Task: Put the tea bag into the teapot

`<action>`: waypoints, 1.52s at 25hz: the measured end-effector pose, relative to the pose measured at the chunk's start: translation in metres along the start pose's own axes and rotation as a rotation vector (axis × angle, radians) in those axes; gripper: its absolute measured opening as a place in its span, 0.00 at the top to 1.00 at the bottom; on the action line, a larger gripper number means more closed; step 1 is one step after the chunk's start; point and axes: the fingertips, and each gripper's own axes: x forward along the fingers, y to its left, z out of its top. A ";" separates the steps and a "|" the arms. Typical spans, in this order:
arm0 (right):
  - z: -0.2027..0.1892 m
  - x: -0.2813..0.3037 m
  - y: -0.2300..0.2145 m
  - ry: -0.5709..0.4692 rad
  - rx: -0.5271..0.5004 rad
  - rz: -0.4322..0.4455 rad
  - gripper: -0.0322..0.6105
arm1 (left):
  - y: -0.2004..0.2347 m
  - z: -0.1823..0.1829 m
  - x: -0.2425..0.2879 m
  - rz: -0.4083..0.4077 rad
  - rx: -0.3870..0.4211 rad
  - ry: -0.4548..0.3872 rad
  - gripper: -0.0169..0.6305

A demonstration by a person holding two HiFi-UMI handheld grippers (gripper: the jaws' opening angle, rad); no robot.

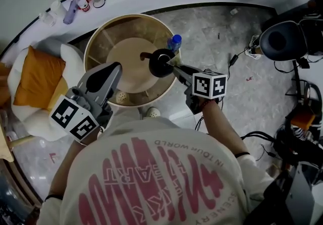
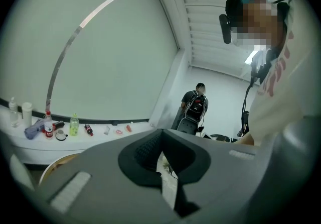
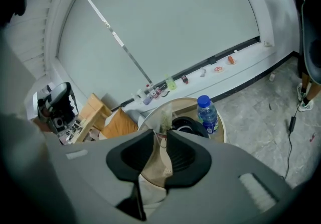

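carrying step: the right claw (image 3: 161, 136) pinches the tea bag (image 3: 164, 117) at its tips, with the teapot (image 3: 189, 127) just ahead and below it on the desk (image 3: 183, 103). the left claw (image 2: 160, 135) is pressed together, seemingly empty. next, the bag needs centring over the pot's mouth before release.

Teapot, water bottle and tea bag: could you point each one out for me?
teapot (image 1: 157, 67), head view, on its dark body.
water bottle (image 3: 208, 119), right gripper view, on its label.
tea bag (image 3: 164, 119), right gripper view, on its pale pouch.
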 end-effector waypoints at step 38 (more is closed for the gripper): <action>-0.034 0.099 -0.063 0.930 -1.037 -0.371 0.82 | 0.136 -0.012 -0.050 0.139 -0.187 -0.011 0.95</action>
